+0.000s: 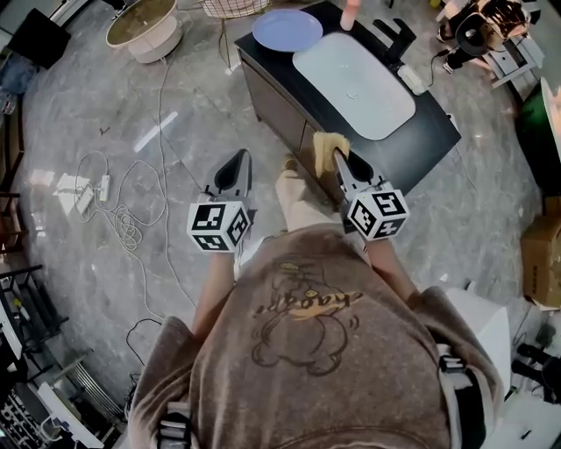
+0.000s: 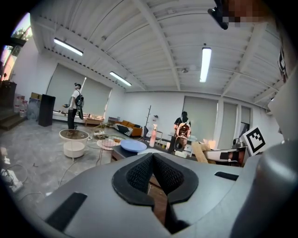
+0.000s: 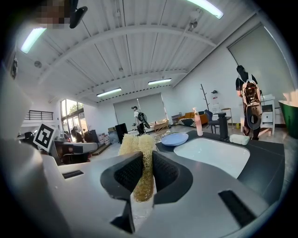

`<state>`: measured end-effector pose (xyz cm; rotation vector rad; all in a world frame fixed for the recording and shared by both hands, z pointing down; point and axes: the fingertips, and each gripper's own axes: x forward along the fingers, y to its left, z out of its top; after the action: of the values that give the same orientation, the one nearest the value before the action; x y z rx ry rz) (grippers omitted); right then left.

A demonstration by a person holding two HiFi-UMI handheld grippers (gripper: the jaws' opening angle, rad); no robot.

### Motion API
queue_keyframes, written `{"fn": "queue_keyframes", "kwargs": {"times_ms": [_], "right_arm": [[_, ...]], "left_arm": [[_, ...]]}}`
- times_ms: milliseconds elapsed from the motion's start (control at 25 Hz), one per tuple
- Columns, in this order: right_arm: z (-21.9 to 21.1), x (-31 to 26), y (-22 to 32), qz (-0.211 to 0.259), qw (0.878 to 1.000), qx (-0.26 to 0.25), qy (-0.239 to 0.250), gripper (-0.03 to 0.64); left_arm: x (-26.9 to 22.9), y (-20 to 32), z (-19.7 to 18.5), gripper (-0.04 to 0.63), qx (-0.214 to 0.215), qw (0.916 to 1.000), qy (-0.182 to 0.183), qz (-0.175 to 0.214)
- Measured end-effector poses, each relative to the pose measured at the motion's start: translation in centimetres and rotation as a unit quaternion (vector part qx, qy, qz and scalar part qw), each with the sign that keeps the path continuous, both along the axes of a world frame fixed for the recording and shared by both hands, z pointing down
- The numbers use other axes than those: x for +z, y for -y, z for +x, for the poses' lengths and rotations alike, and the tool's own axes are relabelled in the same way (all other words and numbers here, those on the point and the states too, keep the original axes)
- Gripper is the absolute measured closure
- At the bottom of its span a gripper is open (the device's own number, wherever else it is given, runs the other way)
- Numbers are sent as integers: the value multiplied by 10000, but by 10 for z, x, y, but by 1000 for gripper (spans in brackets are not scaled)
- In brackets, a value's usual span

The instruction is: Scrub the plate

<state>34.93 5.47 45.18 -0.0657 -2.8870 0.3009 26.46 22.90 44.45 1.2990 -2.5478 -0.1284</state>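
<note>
Left claw (image 2: 152,160) is closed, its two black pads meeting at the tips with nothing between them. In the head view it sits just left of centre, over the grey floor (image 1: 105,114). Right claw (image 3: 143,162) is clamped on a yellow, fibrous sponge (image 3: 138,146), which stands upright between the pads and sticks out past the tips. In the head view this claw sits just right of centre, with the sponge showing against the near side of the dark bench (image 1: 421,145).

The pale blue plate (image 1: 287,29) lies flat on the bench top at the top centre of the head view, well apart from both claws. It is just beside the upper-left end of the white, oblong sink (image 1: 355,83), which is set into the bench. A pink bottle (image 1: 349,13) stands at the top edge of the frame, to the right of the plate. A black tap (image 1: 394,35) stands by the sink's upper-right side, and a small white block (image 1: 412,79) lies on the bench just below it in the frame. Loose cables (image 1: 123,202) trail over the floor at the left of the frame.
</note>
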Motion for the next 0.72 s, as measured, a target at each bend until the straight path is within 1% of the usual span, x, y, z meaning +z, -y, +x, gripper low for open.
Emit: {"fn": "queue_keyframes", "kwargs": {"times_ms": [120, 240, 440, 720], "right_arm": [[-26, -1, 8, 11, 10000, 8, 42, 566], [-58, 0, 22, -12, 10000, 80, 14, 566], [-124, 2, 48, 11, 9999, 149, 6, 566], [-221, 6, 92, -88, 9997, 187, -144, 566]], "left_arm": [[2, 5, -24, 577, -8, 10000, -6, 2], [1, 17, -56, 577, 14, 10000, -28, 25], [2, 42, -125, 577, 53, 10000, -59, 10], [-3, 87, -229, 577, 152, 9998, -125, -58]]}}
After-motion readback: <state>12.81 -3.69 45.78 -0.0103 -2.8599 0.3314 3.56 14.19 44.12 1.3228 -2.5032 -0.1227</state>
